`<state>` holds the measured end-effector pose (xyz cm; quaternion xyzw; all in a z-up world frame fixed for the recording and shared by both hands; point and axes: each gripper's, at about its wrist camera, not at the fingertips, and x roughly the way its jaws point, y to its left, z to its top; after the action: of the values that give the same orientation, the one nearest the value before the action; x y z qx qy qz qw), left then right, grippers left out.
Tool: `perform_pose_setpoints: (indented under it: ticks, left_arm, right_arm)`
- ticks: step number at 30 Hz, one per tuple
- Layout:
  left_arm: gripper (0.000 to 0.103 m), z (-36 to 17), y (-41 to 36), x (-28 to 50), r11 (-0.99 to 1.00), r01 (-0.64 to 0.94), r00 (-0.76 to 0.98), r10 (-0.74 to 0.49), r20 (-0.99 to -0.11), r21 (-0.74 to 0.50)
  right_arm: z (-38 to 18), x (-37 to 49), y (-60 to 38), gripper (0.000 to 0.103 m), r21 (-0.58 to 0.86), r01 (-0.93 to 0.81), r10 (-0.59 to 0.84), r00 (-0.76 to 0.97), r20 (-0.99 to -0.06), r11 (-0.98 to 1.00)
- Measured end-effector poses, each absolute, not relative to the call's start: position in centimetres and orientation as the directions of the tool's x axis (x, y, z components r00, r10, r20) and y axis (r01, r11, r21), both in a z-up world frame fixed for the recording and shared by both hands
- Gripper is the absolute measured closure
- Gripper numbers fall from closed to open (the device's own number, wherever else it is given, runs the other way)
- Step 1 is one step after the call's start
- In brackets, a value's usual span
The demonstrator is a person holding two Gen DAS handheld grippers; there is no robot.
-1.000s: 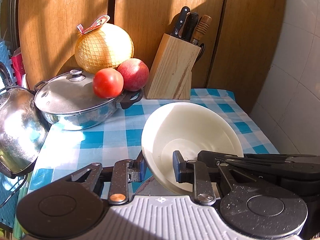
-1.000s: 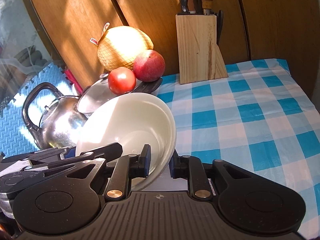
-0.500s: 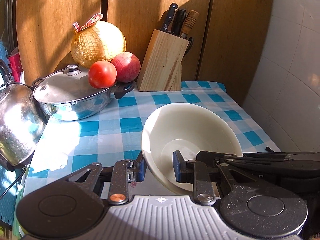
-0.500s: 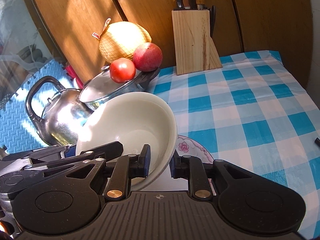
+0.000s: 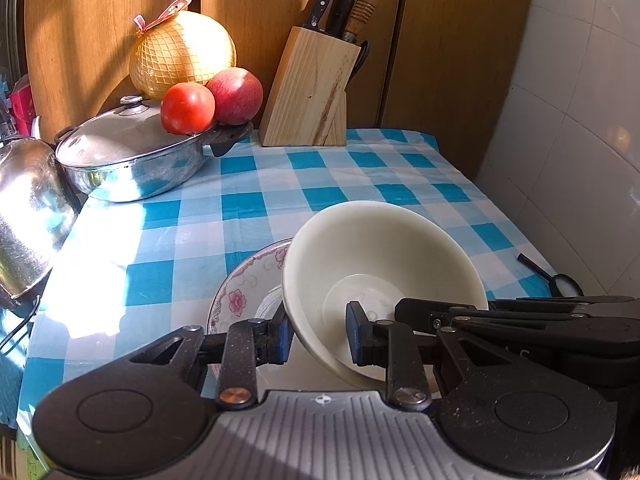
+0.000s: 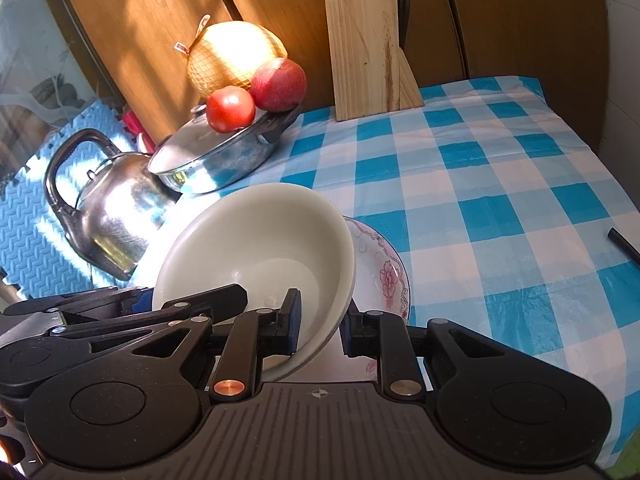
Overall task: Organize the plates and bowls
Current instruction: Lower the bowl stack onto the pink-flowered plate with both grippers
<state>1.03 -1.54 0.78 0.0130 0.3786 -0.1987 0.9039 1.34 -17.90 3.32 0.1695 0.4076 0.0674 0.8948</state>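
Both claws grip 1 cream bowl (image 5: pixel 384 280) by opposite sides of its rim. The left claw (image 5: pixel 318 332) is closed on the bowl's wall, 1 finger outside and 1 inside; the right claw (image 6: pixel 320 322) pinches the other side the same way. The bowl hangs tilted above a flowered plate (image 5: pixel 244 292) that lies on the desk (image 5: pixel 304 184), which is covered with a blue-and-white checked cloth; whether the bowl touches the plate cannot be told. From the right wrist view the plate's pink flower shows just beside the bowl's right edge. At the back left a lidded steel pot (image 5: pixel 132 160) carries a tomato (image 5: pixel 187 107) and an apple (image 5: pixel 235 95), with a netted pomelo (image 5: pixel 182 54) behind them against the wooden panels. A steel kettle (image 6: pixel 108 208) stands left of the pot. A wooden knife block (image 5: pixel 310 92) stands at the back of the desk, well apart from the bowl. A small black object (image 5: pixel 548 274) lies at the desk's right edge.
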Motion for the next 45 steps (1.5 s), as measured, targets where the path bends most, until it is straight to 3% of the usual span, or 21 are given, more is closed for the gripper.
perform_pose_setpoints:
  ticks: [45]
  left_arm:
    - [0.084,-1.4,-0.8,0.9,0.94,0.314,0.599,-0.307,-0.74,-0.135]
  right_arm:
    - [1.8,1.3,-16.4,0.075,0.317,0.004,0.248,0.613,-0.75,0.948]
